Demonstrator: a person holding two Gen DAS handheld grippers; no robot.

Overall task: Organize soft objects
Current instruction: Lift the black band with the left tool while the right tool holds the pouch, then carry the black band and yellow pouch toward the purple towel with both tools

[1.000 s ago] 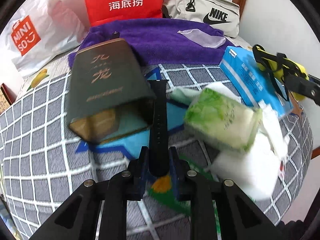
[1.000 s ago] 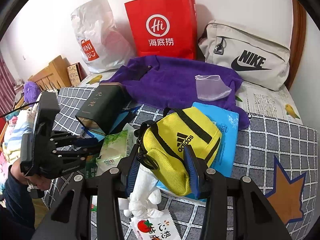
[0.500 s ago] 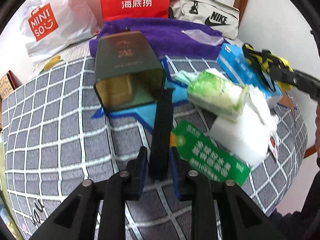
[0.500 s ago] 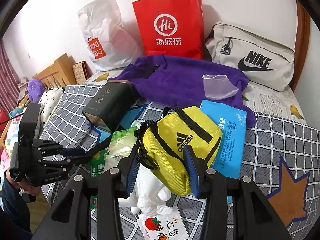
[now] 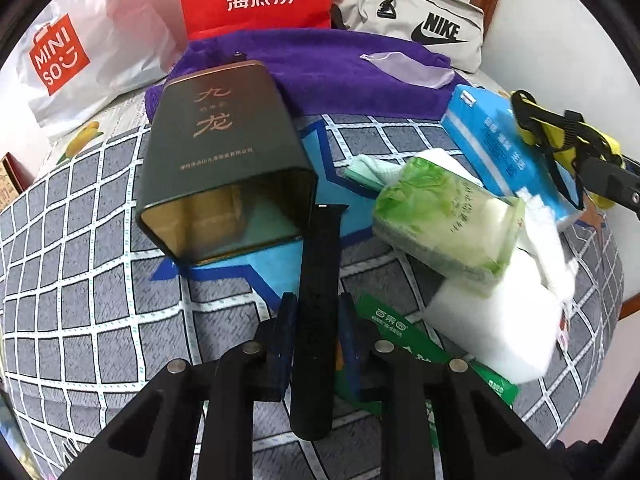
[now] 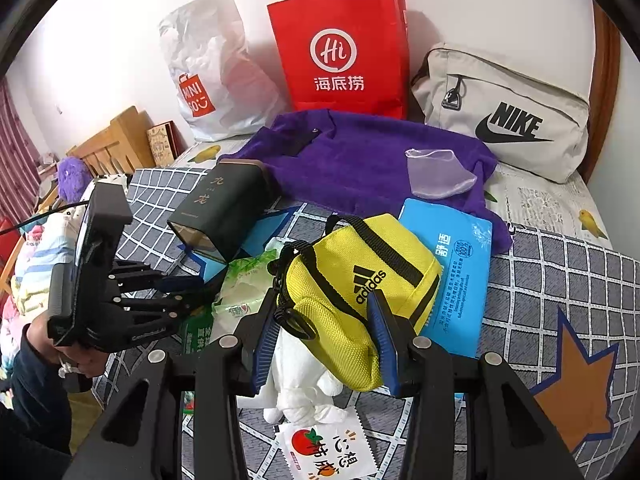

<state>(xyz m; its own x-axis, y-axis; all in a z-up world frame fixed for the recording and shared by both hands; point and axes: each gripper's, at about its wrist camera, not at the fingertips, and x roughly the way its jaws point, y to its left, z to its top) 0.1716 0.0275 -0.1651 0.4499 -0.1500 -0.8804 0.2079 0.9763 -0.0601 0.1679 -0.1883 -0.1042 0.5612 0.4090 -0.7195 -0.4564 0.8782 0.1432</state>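
Note:
My left gripper is shut on a black watch strap, whose far end points at the open mouth of a dark green tin box lying on its side. My right gripper is shut on a small yellow Adidas pouch and holds it above a white plush toy. The left gripper also shows in the right wrist view, low at the left. The pouch shows at the right edge of the left wrist view.
On the grey checked bedspread lie a green tissue pack, a blue packet, a white foam block and a green card. A purple towel, red paper bag, Miniso bag and Nike bag stand behind.
My left gripper has pulled back and then moved forward again with the strap, whose tip now sits at the tin's mouth. The right gripper has held the yellow pouch almost still.

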